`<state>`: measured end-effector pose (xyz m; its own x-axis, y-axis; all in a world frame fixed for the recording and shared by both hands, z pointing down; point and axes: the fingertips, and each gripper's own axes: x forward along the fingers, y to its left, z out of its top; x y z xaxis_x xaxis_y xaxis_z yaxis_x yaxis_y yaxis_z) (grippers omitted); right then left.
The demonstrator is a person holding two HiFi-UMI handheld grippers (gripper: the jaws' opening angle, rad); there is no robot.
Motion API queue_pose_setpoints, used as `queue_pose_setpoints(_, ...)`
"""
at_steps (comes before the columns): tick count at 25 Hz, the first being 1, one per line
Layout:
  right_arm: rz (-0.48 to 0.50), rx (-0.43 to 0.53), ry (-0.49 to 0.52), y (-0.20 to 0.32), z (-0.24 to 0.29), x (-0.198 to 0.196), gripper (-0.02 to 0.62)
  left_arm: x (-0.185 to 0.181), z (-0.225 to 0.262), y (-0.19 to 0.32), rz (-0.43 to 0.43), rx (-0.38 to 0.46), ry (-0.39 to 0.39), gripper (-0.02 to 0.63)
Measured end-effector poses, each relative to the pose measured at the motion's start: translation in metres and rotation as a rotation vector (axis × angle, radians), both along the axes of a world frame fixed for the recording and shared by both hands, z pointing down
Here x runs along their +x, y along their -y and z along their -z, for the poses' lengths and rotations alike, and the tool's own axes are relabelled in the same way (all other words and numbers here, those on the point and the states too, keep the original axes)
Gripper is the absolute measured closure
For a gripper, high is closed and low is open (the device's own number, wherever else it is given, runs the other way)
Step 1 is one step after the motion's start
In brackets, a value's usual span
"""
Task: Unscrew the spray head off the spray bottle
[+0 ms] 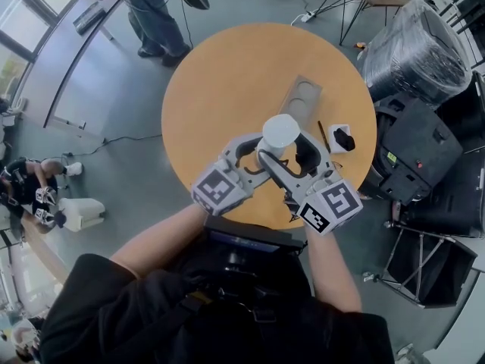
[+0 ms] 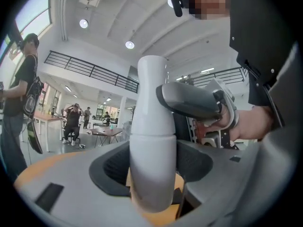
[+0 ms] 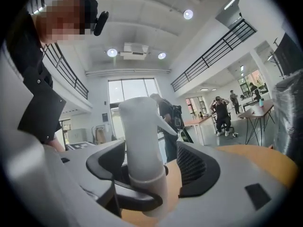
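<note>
A white spray bottle [image 1: 280,133] stands upright on the round orange table [image 1: 220,89], close to its near edge. My left gripper [image 1: 260,152] is shut on the bottle's body [image 2: 152,141], its dark pads [image 2: 112,167] against both sides. My right gripper [image 1: 294,158] comes in from the other side at the height of the spray head [image 3: 139,136]. Its jaws stand open around the head, the right pad [image 3: 195,167] well apart from it. Below the head, the left gripper's jaw [image 3: 137,200] rings the bottle.
Beyond the bottle lies a grey tray [image 1: 301,97] with round hollows. To its right are a thin dark stick [image 1: 323,133] and a white card with a small black part [image 1: 342,139]. A person [image 1: 155,14] stands past the table; black cases [image 1: 424,150] sit right.
</note>
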<state>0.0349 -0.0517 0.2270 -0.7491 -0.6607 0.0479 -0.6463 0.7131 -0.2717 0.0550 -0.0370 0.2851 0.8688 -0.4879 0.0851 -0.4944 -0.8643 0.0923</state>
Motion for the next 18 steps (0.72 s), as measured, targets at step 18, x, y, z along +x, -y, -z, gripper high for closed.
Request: queue_pose_setpoints(18,0.166,0.1,-0.068,-0.039,0.011,-0.023,0.367,0.004,0.0,-0.039,-0.16,0.033,0.028,0.299)
